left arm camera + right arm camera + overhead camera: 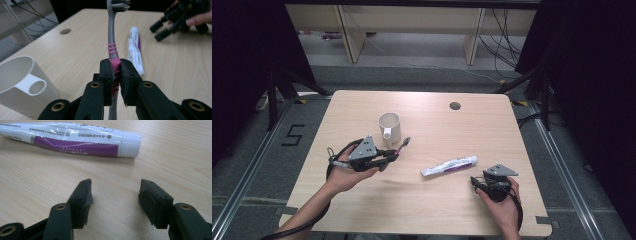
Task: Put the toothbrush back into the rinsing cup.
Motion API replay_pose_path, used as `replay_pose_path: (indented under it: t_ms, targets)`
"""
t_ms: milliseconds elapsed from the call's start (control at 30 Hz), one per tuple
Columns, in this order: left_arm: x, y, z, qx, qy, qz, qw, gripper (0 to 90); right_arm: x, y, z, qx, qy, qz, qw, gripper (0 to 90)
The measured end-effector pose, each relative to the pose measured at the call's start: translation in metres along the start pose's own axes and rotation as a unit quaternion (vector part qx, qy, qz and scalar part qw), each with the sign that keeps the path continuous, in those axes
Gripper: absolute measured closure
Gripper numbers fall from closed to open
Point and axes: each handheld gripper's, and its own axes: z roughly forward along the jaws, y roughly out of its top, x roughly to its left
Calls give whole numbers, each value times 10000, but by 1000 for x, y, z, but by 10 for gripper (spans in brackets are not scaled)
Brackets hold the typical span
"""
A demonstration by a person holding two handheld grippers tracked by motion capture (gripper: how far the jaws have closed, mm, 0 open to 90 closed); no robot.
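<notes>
In the high view, the left gripper (388, 159) is at the lower left of the centre of the wooden table (362, 210), held in the person's left hand (346, 176). Its jaws are closed on a toothbrush (402, 145), and the brush head points up and to the right in the frame, just beside the white mug (390, 127). In the left gripper view, the two black jaws press from both sides on the pink part of the toothbrush (113, 50) handle. The grey neck rises straight up in the middle of the frame, and the bristles are at the top edge. In this view the white mug (22, 82) stands at the lower left, with its handle towards the camera. The toothpaste tube (135, 50) lies on the table, right of the brush. The right gripper (478, 181) is at the lower right of the high view, held in the right hand (502, 205). It rests near the lower end of the white and purple toothpaste tube (450, 165), but it does not touch it. In the right gripper view, the jaws stand wide apart with only bare table between them. The toothpaste tube (72, 141) lies across the upper part of the frame, with its cap to the right. A small round hole (455, 106) is in the table at the upper right.
</notes>
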Motion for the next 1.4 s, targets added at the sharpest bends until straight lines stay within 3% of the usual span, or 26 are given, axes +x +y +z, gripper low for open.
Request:
replay_pose_path:
  t_ms: [100,267,467,533,567,600,733,833,967,1000,1200,1400]
  targets:
    - [1,0,-5,-509,201,-288,9981,802,-1,0,0,-23,-20,-77,10000,442]
    - [0,-1,-9,-956,468,-525,9929,802,-1,0,1,-28,-19,-83,10000,441]
    - [3,-2,-10,-1258,670,-736,9870,802,2,0,0,17,9,66,10000,441]
    - [6,-1,-10,-1437,721,-842,9834,802,2,0,0,29,8,81,10000,441]
    - [6,-1,-11,-1426,767,-872,9829,802,1,-1,0,-14,-9,-8,10000,441]
    - [7,0,-11,-1500,788,-917,9813,802,2,0,0,32,8,89,10000,441]
    - [12,1,-12,-1731,874,-1165,9741,802,2,0,0,19,5,61,10000,441]
    - [14,2,-11,-1805,930,-1228,9714,802,2,0,0,25,7,79,10000,441]
    - [18,2,-11,-1855,961,-1238,9701,802,2,0,-1,27,-6,63,10000,441]
    - [18,3,-11,-1861,977,-1234,9698,802,0,0,0,-18,-24,-49,10000,441]
    - [22,7,-10,-1965,1110,-1195,9668,802,2,0,0,29,4,88,10000,441]
    - [27,11,-7,-2029,1225,-1156,9646,802,2,0,-1,24,8,78,10000,442]
